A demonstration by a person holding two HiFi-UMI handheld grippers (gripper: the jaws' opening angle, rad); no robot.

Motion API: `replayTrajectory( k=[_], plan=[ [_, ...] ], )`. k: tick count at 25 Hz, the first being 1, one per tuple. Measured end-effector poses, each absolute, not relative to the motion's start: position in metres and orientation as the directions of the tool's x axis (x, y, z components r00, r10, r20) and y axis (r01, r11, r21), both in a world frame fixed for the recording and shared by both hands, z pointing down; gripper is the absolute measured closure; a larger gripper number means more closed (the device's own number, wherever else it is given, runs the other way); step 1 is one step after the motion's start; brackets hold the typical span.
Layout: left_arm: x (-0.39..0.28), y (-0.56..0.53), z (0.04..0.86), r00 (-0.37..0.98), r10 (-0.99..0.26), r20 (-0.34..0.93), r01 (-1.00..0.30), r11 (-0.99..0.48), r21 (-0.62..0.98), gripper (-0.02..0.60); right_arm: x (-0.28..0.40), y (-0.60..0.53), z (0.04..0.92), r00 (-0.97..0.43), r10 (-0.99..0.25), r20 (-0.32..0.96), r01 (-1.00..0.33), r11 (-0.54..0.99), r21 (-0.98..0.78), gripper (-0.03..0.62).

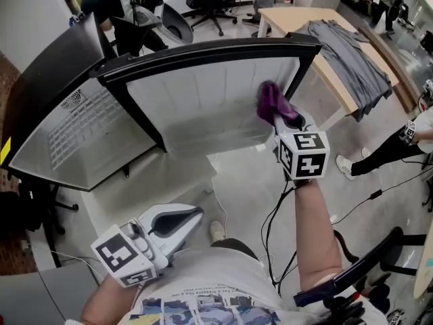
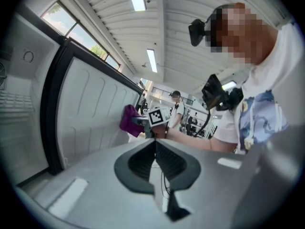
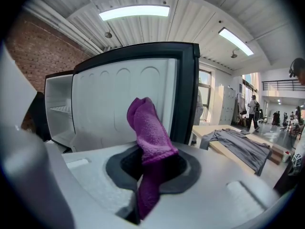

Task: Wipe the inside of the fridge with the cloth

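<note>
The fridge stands open, with its white ribbed door liner (image 1: 203,103) facing me and the cabinet interior (image 1: 81,134) with a wire shelf to the left. My right gripper (image 1: 281,118) is shut on a purple cloth (image 1: 270,100), which is held up against or just in front of the liner's right part, near the black door edge. In the right gripper view the cloth (image 3: 147,132) stands up out of the jaws in front of the liner (image 3: 114,104). My left gripper (image 1: 193,217) hangs low by my body, shut and empty; its own view shows the cloth (image 2: 129,119) from afar.
A wooden table (image 1: 291,19) with a grey garment (image 1: 352,56) stands right behind the door. Cables (image 1: 274,215) trail on the floor under my right arm. A black chair (image 1: 369,273) is at the lower right. Other people stand at the back and at the right.
</note>
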State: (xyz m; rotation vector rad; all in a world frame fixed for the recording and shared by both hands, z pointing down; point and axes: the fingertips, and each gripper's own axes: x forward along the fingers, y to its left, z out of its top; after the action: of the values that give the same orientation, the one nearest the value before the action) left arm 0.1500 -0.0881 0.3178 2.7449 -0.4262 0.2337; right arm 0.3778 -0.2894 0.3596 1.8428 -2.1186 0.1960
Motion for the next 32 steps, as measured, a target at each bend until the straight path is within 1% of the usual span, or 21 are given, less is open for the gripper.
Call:
replayTrajectory(
  k=[3,6,12,15,18,22,25,28,32],
  plan=[
    [0.149,-0.088,0.318,0.942,-0.26,0.214,-0.319,-0.893,0.318,0.574,0.375,-0.282,0.357,-0.122,-0.941,0.317,-0.983,0.159,0.094,0.54],
    [0.143,-0.088,0.32,0.939,-0.269,0.217,-0.328,-0.888,0.321,0.574,0.348,-0.273,0.353,-0.196,-0.935,0.297,-0.972,0.224,0.064,0.54],
    [0.131,-0.086,0.318,0.928,-0.298,0.224,-0.358,-0.877,0.32,0.574,0.251,-0.264,0.36,-0.42,-0.859,0.293,-0.892,0.45,0.041,0.54],
    [0.119,-0.084,0.316,0.918,-0.325,0.226,-0.385,-0.868,0.315,0.574,0.205,-0.268,0.368,-0.496,-0.815,0.299,-0.849,0.528,0.029,0.54],
    [0.102,-0.083,0.316,0.905,-0.356,0.232,-0.416,-0.854,0.312,0.574,0.169,-0.274,0.376,-0.544,-0.782,0.304,-0.816,0.578,0.023,0.54],
    [0.076,-0.083,0.316,0.881,-0.408,0.241,-0.468,-0.828,0.308,0.574,0.133,-0.283,0.387,-0.581,-0.749,0.319,-0.784,0.621,0.03,0.54],
    [0.06,-0.082,0.316,0.864,-0.438,0.249,-0.499,-0.812,0.302,0.574,0.118,-0.291,0.395,-0.584,-0.742,0.328,-0.776,0.629,0.041,0.54],
    [0.052,-0.083,0.316,0.857,-0.452,0.247,-0.512,-0.804,0.303,0.574,0.122,-0.298,0.399,-0.562,-0.756,0.334,-0.791,0.61,0.048,0.54],
    [0.055,-0.084,0.317,0.864,-0.442,0.24,-0.5,-0.81,0.306,0.574,0.145,-0.304,0.402,-0.513,-0.787,0.343,-0.825,0.562,0.057,0.54]
  ],
)
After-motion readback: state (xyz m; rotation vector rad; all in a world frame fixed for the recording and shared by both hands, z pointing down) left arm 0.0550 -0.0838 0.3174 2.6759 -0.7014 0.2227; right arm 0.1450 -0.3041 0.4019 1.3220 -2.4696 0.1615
